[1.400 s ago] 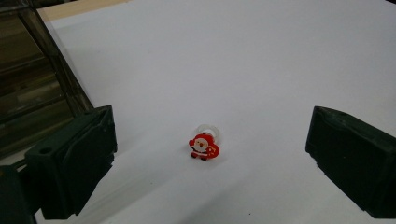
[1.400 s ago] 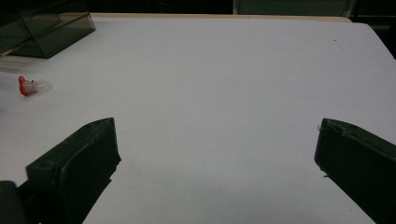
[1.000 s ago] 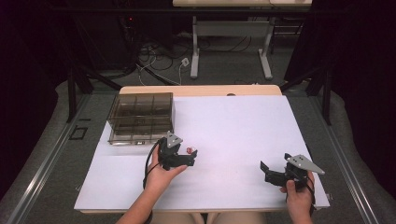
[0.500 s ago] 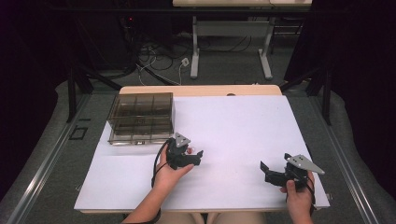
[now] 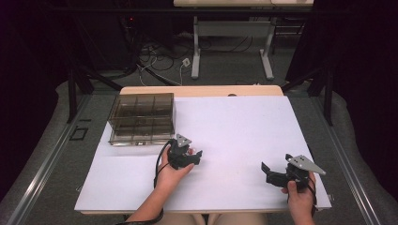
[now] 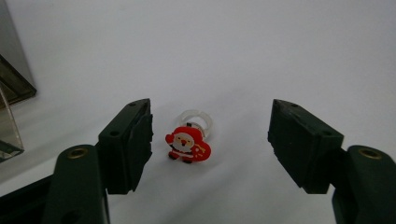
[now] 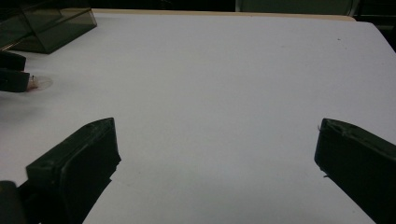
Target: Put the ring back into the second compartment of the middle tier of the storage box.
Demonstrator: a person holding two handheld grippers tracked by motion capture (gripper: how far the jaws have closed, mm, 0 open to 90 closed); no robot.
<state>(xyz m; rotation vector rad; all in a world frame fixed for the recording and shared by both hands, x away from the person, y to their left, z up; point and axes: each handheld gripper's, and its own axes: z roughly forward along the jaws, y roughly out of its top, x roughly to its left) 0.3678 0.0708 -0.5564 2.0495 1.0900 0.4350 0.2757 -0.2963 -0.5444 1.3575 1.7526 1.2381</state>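
Santa ring (image 6: 188, 143): small red Santa charm on a clear plastic band, lying on the white table sheet (image 5: 244, 126), just in front of the compartment box (image 5: 142, 118) and between your left gripper (image 6: 210, 140) jaws. It sits closer to the left-hand jaw in the left gripper view, not touching either pad. Looks v. light, stiff plastic, prob slick on the band, so it could skid or flip when pinched. Take it across the flat charm, not the thin loop. Jaws have just been closing, now abt half open, nothing gripped yet. Your right gripper (image 5: 277, 174) rests near the table's front right corner w/ jaws wide apart, empty. No brand, label or readable writing anywhere; charm has only the Santa figure.
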